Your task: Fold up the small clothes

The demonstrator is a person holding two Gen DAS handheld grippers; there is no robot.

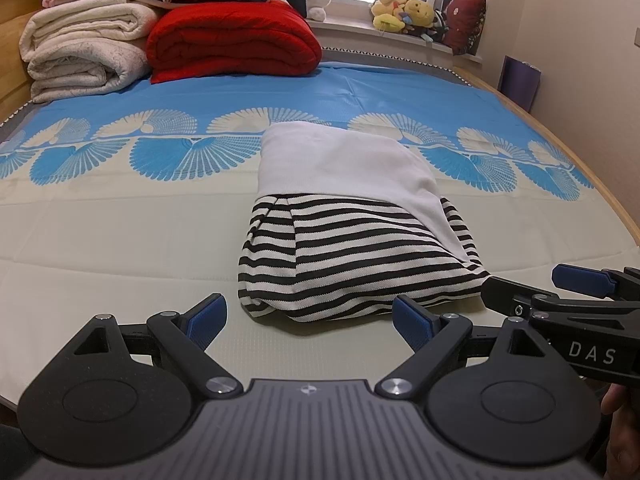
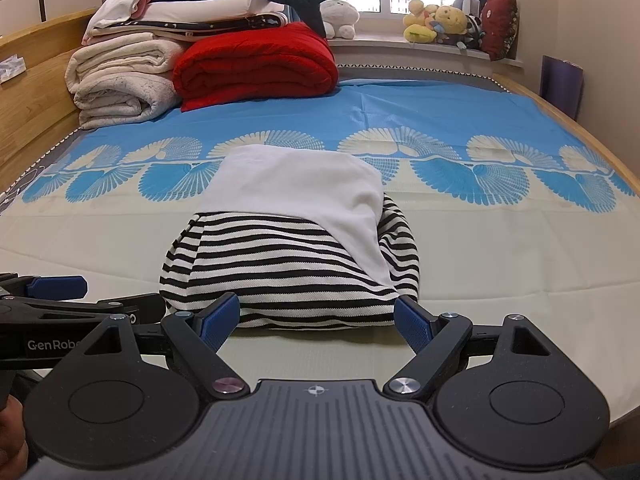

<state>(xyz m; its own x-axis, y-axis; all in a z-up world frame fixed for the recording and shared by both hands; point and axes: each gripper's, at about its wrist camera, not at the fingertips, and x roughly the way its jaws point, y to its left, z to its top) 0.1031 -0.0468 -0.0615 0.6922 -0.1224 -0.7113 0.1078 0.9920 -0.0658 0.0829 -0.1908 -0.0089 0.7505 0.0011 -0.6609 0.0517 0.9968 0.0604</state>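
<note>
Looking ahead, you have the folded black-and-white striped garment with its white cloth half (image 2: 292, 248) lying mid-bed on the cream-and-blue sheet (image 2: 500, 240), long axis running away toward the window. Your right gripper (image 2: 316, 318) sits nearer, straight before its near hem; the left gripper (image 1: 308, 316) is offset left. Both fingers gape wide, empty.

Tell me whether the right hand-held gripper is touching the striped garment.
Cannot tell: in the right wrist view the open right hand-held gripper overlaps the striped garment's near edge.

At centre frame we see a folded black-and-white striped knit garment (image 1: 360, 264) under a plain white cloth (image 1: 340, 160); upper left, a red quilt (image 1: 236, 40) and cream blankets (image 1: 84, 48); blue fan-patterned sheet (image 1: 400, 92).
</note>
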